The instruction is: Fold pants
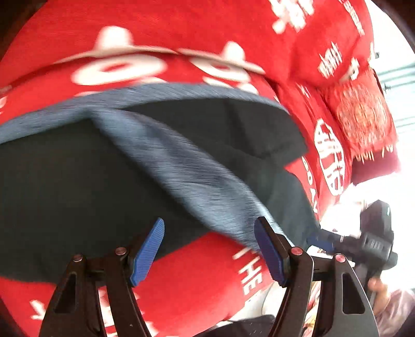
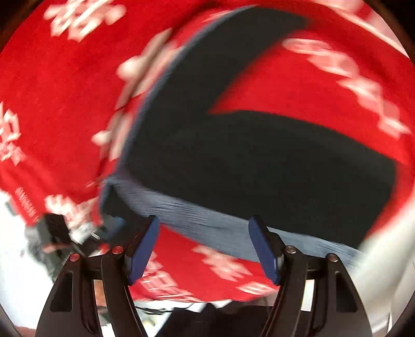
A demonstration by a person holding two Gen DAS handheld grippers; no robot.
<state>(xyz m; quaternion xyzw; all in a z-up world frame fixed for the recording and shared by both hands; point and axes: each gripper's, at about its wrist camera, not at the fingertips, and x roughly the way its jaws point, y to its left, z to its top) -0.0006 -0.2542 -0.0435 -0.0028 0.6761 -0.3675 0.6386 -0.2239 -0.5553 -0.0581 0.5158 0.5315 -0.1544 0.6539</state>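
Red cover (image 1: 181,23) with white lettering and round white motifs, spread wide under everything, filling most of both views; fringed red corner draped at its far right edge in the left wrist view.

Dark pants (image 1: 64,186) lying flat on that cover, body of the garment near black, with a lighter blue-grey band (image 1: 186,166) folded back diagonally across the dark cloth and another blue-grey edge along the upper side. In the right wrist view (image 2: 233,166), two dark legs forking apart into a V with red showing in the gap, blue-grey waistband edge (image 2: 207,220) running just beyond the fingertips. Much motion blur in both views, so finer folds not readable.

Left gripper (image 1: 208,252) above the near edge of the pants, blue pads standing well apart, only red cover and the tip of the blue-grey fold between them, nothing pinched.

Right gripper (image 2: 203,250) likewise spread wide, pads apart, waistband edge just past them, no cloth clamped. Same gripper also visible small at the right edge of the left wrist view (image 1: 373,238), a hand (image 1: 378,293) below it.
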